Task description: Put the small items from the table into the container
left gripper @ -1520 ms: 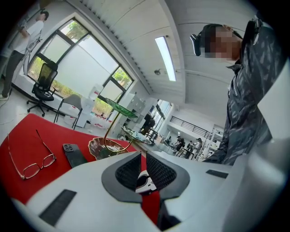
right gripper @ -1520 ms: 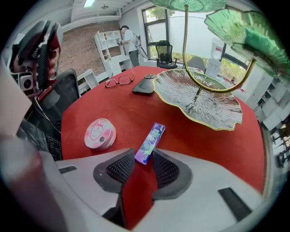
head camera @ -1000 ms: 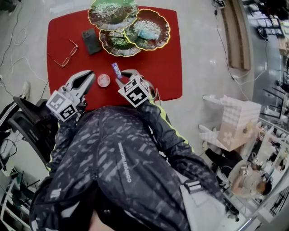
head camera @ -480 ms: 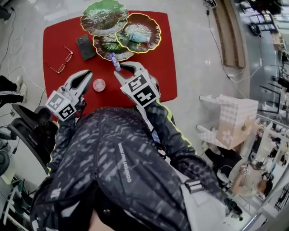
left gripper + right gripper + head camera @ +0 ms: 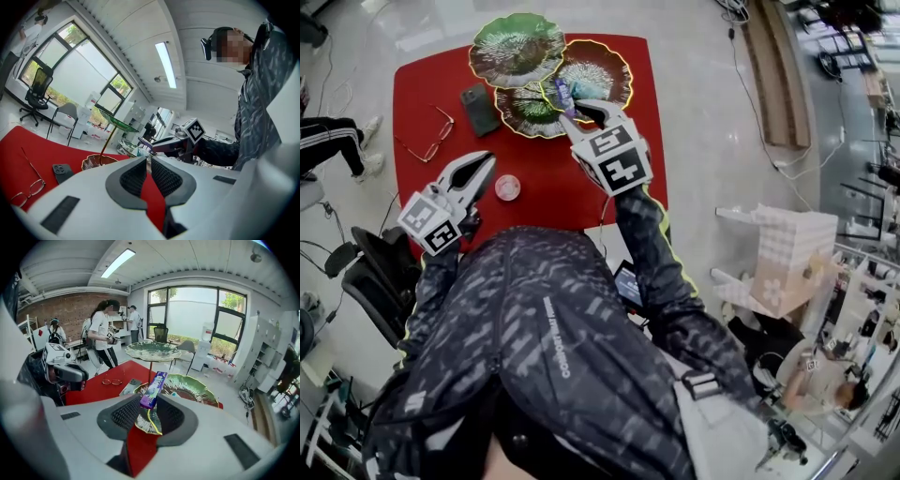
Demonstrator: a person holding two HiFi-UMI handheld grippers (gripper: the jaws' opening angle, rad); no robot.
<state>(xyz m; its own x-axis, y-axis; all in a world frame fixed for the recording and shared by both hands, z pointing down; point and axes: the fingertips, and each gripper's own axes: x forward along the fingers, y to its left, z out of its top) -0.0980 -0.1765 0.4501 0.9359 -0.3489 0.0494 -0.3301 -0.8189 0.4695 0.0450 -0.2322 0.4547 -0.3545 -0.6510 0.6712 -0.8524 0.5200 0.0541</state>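
My right gripper (image 5: pixel 572 105) is shut on a purple packet (image 5: pixel 563 94) and holds it in the air over the leaf-shaped green dishes of a tiered stand (image 5: pixel 517 47). In the right gripper view the packet (image 5: pixel 153 389) sticks up from between the pads, above the low dish (image 5: pixel 149 423) and beside the wide dish (image 5: pixel 193 387), where a small pale blue item lies. A small round pink item (image 5: pixel 507 188) rests on the red table (image 5: pixel 422 89), just right of my left gripper (image 5: pixel 480 164). In the left gripper view the left gripper (image 5: pixel 149 165) has its pads close together and nothing between them.
A dark phone (image 5: pixel 478 108) and a pair of glasses (image 5: pixel 431 139) lie on the table's left part. An office chair (image 5: pixel 375 272) stands at the near left corner. People stand on the floor to the left (image 5: pixel 101 333). The table's right edge runs just beyond the stand.
My right gripper has lifted the purple packet from near the table's front edge up and away to over the green dishes. The left gripper has stayed by the round pink item.
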